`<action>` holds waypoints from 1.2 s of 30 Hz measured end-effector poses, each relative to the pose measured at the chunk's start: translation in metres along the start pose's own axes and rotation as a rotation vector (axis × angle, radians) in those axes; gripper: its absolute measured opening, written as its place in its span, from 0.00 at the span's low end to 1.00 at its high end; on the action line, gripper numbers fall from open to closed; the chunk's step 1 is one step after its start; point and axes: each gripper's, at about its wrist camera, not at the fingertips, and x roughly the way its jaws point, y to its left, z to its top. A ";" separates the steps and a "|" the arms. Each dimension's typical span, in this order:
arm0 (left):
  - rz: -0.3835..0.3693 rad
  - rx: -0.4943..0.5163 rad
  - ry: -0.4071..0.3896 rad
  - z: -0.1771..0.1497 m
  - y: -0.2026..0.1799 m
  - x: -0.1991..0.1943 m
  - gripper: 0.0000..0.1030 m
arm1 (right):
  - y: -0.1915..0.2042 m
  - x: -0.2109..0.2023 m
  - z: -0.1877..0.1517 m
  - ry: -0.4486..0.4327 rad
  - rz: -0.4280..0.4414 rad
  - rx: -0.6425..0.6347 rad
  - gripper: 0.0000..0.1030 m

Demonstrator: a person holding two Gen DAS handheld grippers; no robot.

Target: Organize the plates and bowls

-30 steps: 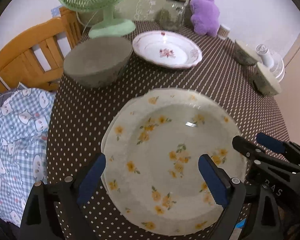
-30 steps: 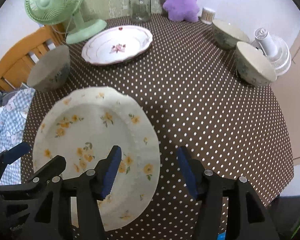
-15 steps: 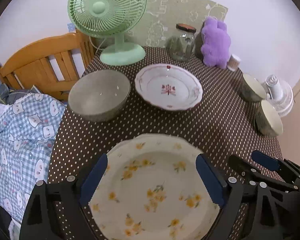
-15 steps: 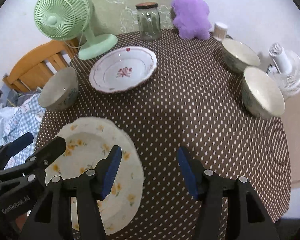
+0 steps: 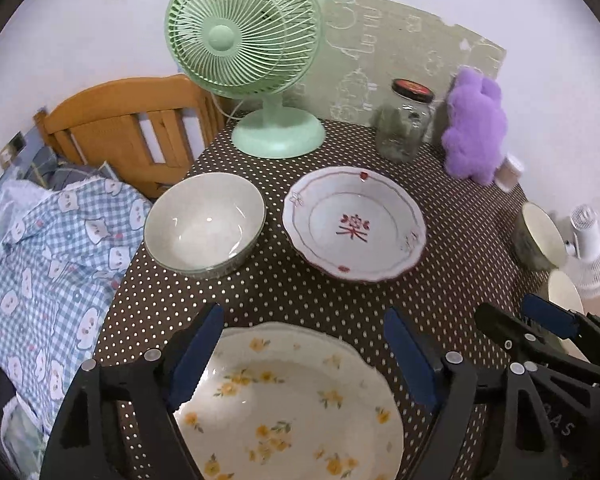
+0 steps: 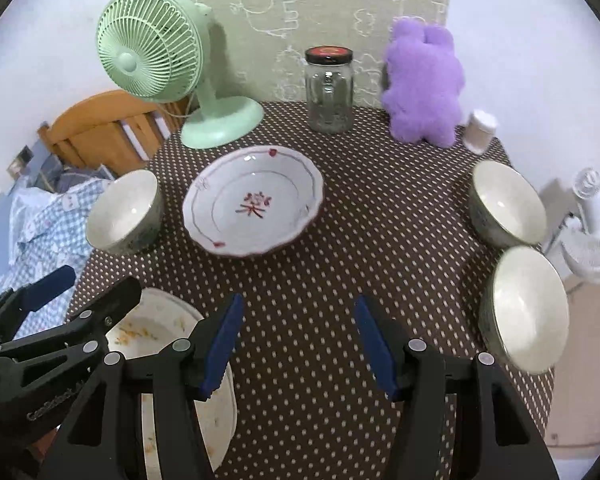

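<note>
Both left fingers hover above the yellow-flowered plate, closing.

Green desk fan stands at the back left of the round brown polka-dot tablecloth, a glass jar with dark red lid to its right, then a purple plush toy with a small white cup just beside it. Off the table: wooden chair back and blue checked fabric on the left, white fan on the right. Pale green patterned sheet on the wall behind.
</note>
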 end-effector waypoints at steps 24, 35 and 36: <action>0.020 -0.026 0.120 0.046 -0.024 0.121 0.62 | -0.023 0.123 0.078 0.080 0.015 0.016 0.60; 0.086 0.040 0.103 0.046 -0.031 0.134 0.56 | -0.024 0.161 0.075 0.133 0.012 0.048 0.46; 0.087 0.031 0.106 0.045 -0.030 0.132 0.56 | -0.024 0.162 0.074 0.136 0.012 0.049 0.46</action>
